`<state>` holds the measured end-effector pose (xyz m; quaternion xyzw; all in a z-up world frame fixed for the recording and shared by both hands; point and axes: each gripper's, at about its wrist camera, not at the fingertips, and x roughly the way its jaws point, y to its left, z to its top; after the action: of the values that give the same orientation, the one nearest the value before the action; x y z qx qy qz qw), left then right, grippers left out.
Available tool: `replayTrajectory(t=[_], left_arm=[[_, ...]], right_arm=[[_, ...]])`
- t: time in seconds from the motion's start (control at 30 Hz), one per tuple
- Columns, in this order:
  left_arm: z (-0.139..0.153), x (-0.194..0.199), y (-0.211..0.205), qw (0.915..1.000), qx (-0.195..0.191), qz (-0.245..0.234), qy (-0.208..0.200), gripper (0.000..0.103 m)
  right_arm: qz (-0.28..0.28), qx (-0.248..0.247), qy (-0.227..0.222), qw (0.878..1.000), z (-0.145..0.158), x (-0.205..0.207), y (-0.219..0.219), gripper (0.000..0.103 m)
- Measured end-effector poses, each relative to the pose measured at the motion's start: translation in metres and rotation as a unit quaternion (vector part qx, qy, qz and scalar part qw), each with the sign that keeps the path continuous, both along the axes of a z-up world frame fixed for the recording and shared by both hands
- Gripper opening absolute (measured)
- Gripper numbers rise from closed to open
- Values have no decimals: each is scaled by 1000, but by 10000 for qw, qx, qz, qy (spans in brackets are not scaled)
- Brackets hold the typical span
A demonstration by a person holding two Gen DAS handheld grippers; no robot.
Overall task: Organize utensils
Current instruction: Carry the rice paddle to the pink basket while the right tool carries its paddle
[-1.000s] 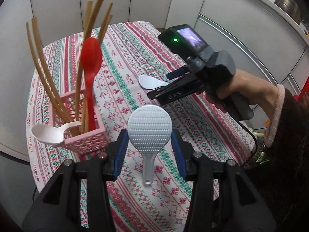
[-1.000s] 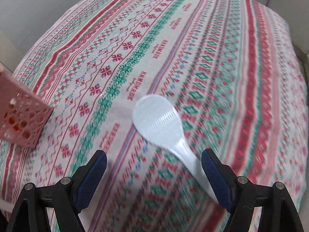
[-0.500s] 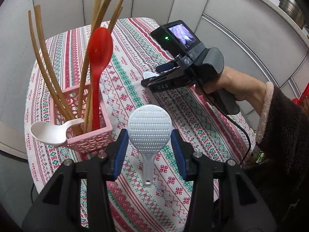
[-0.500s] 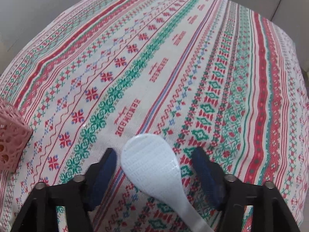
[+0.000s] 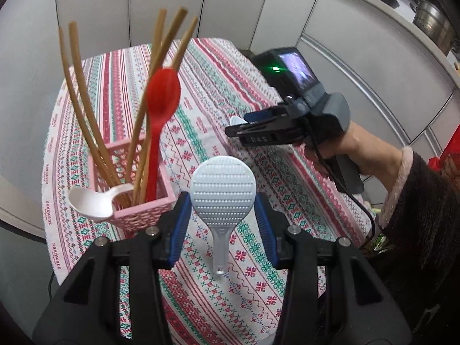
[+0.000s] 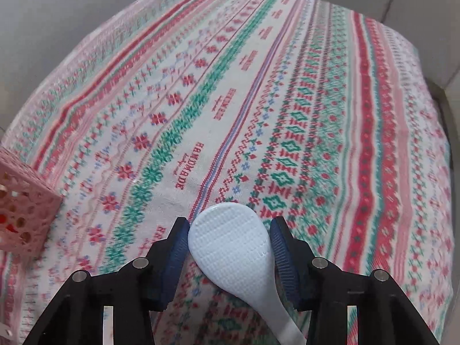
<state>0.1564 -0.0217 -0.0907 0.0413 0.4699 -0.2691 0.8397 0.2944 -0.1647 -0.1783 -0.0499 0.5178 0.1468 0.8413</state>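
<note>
My left gripper [image 5: 222, 204] is shut on a grey dimpled rice paddle [image 5: 223, 184], head up and handle hanging down, above the table just right of the pink basket [image 5: 143, 207]. Standing in the basket are a red spoon [image 5: 162, 97], long wooden sticks [image 5: 83, 109] and a white soup spoon [image 5: 92, 204] that hangs over the rim. My right gripper [image 6: 230, 224] is closing its jaws. Both blue pads touch the head of a white rice paddle [image 6: 230, 247], whose handle runs back under the gripper. In the left wrist view, the right gripper [image 5: 238, 128] hovers over the table's right side.
A striped patterned cloth [image 6: 230, 86] covers the oval table. The pink basket [image 6: 20, 201] shows at the left edge of the right wrist view. A hand and dark sleeve [image 5: 408, 189] with a cable reach in from the right. Grey cabinets surround the table.
The right gripper's jaws went from wide apart to closed around the white paddle's head, and paddle and gripper rose off the cloth. The left gripper kept its hold on the grey paddle.
</note>
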Motion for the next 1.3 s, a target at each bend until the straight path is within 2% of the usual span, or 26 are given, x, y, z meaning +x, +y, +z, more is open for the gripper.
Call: replayTrajectory(t=[0.13,0.4,0.53,0.67,0.8,1.0,1.17,1.3], left_arm=[[15,-3,5,9997,-122,57,-190,47],[39,-5,23,9978,-387,268,-457,47],[51,-6,32,9961,-523,377,-599,47],[62,-4,47,9931,-620,557,-830,47],[65,3,64,9888,-714,860,-993,47],[54,14,74,9821,-863,1178,-1188,47],[46,22,67,9784,-754,1221,-1491,47],[36,31,59,9781,-621,1235,-1556,47]], right_arm=[[-183,322,-241,9990,33,-20,-6,51],[-239,907,-834,9921,99,-57,11,51],[-262,1205,-1145,9857,129,-78,23,51],[-432,1715,-1463,9733,153,-97,28,51],[-504,2044,-1673,9632,163,-110,33,51],[-494,2337,-1850,9533,166,-114,48,51],[-447,2461,-1890,9496,165,-108,54,51],[-485,2514,-1867,9485,161,-102,52,51]])
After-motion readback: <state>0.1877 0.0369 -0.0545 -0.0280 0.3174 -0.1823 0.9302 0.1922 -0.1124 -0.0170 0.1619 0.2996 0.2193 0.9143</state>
